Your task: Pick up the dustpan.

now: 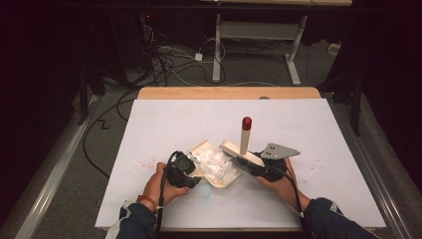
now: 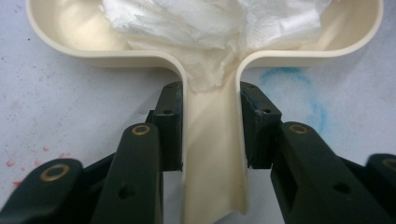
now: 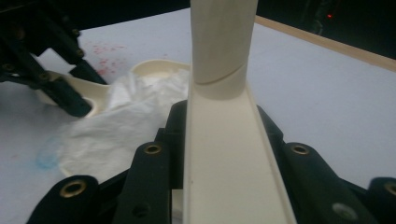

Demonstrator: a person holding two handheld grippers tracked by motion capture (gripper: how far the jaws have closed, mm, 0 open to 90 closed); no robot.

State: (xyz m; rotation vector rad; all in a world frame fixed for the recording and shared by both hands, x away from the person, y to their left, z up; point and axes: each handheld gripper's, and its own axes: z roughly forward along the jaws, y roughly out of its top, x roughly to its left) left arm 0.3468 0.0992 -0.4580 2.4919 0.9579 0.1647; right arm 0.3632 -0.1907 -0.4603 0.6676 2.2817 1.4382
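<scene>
Cream dustpan (image 1: 211,164) sits low on the white table (image 1: 318,129), near its front edge, and it's packed with crumpled white tissue (image 1: 215,162) that spills over the pan's hollow and down toward the neck of the handle; your left gripper (image 1: 181,169) has that handle clamped, and in the left gripper view you can see both black pads pressed flat against the two sides of the cream channel (image 2: 212,140), jaws drawn in narrow around it, with the tissue (image 2: 210,28) bunched right above them in the wide pan; over on the other side your right gripper (image 1: 256,167) is closed on a second cream piece, the brush (image 1: 241,149), gripped by its long flat body, which runs up between the jaws in the right gripper view (image 3: 224,154) to a round upright post; that post stands up in the high view with a red cap (image 1: 246,123) on top; the brush head lies just beside the pan's right rim, touching the tissue; red specks (image 1: 144,162) dot the table left of your left hand, and a faint blue smear (image 2: 299,88) marks the surface just beside the pan
</scene>
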